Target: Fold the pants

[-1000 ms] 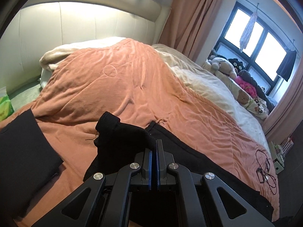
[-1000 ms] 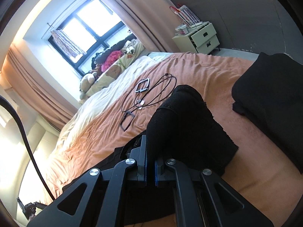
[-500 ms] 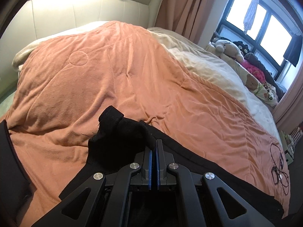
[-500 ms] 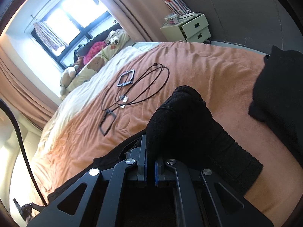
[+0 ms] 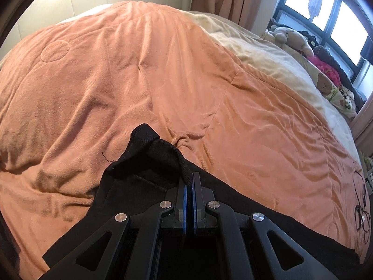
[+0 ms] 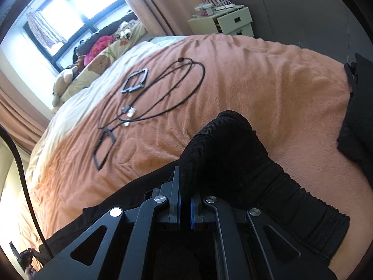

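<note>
The black pants (image 5: 149, 163) lie on the orange blanket (image 5: 139, 81), one edge pinched in the left gripper (image 5: 189, 182) and right gripper (image 6: 184, 186). No finished fold shows; 1 is apparently underway.

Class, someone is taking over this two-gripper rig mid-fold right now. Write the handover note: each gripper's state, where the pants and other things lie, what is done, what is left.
Left gripper: shut on a bunched end of the black pants.
Right gripper: shut on the pants' other gathered end.
Pants: stretched between both grippers, lifted at the pinched ends, the rest draped on the orange blanket.
Nearby: black cables on the blanket ahead of the right gripper; another dark garment at the bed's edge.
Done: both ends gripped.
Left: lay the pants flat, fold them over, release.
</note>
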Motion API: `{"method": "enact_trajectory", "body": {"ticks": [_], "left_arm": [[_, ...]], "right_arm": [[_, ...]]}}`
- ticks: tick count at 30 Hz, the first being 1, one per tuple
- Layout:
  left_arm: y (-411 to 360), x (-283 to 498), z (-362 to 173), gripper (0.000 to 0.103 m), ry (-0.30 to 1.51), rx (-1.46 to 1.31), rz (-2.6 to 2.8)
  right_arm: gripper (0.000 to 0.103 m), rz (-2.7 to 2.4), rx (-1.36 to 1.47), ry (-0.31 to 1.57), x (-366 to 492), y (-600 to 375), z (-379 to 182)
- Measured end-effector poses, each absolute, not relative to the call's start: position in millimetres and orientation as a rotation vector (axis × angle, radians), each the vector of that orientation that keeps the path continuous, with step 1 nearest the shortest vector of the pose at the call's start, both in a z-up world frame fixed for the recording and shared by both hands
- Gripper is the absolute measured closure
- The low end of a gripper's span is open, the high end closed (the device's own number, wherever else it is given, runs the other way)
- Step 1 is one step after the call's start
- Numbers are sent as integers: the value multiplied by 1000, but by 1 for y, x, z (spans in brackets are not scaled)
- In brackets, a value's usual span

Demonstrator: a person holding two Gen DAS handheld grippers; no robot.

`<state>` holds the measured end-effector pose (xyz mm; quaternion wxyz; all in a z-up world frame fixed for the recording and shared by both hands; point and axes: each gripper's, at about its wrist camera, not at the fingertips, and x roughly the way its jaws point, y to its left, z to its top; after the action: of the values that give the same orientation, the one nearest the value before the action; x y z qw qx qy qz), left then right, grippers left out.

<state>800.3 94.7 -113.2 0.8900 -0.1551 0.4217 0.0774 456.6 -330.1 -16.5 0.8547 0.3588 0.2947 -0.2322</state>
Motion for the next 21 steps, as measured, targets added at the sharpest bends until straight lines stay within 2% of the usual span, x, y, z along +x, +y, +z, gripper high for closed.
{"method": "enact_trajectory", "body": {"ticks": [5, 7, 9, 10, 11, 12, 13, 21], "left_arm": [[93, 818, -134, 98, 908, -323, 173], [94, 821, -138, 96, 909, -336, 155], [96, 823, -139, 81, 931, -355, 125], [97, 821, -138, 63, 934, -369, 100], [96, 819, -134, 45, 923, -376, 78], [95, 815, -130, 37, 909, -370, 71], [94, 810, -124, 32, 890, -357, 72], [58, 785, -99, 31, 879, -291, -9]], "right_arm": [[100, -490, 742, 636, 469, -331, -20], [95, -484, 722, 642, 472, -331, -20], [82, -453, 715, 647, 472, -331, -17], [63, -427, 714, 636, 470, -333, -15], [51, -401, 704, 614, 465, -331, -11], [32, -393, 687, 597, 460, -329, -6], [28, -391, 663, 577, 454, -325, -1], [28, -238, 520, 637, 447, -279, 14]]}}
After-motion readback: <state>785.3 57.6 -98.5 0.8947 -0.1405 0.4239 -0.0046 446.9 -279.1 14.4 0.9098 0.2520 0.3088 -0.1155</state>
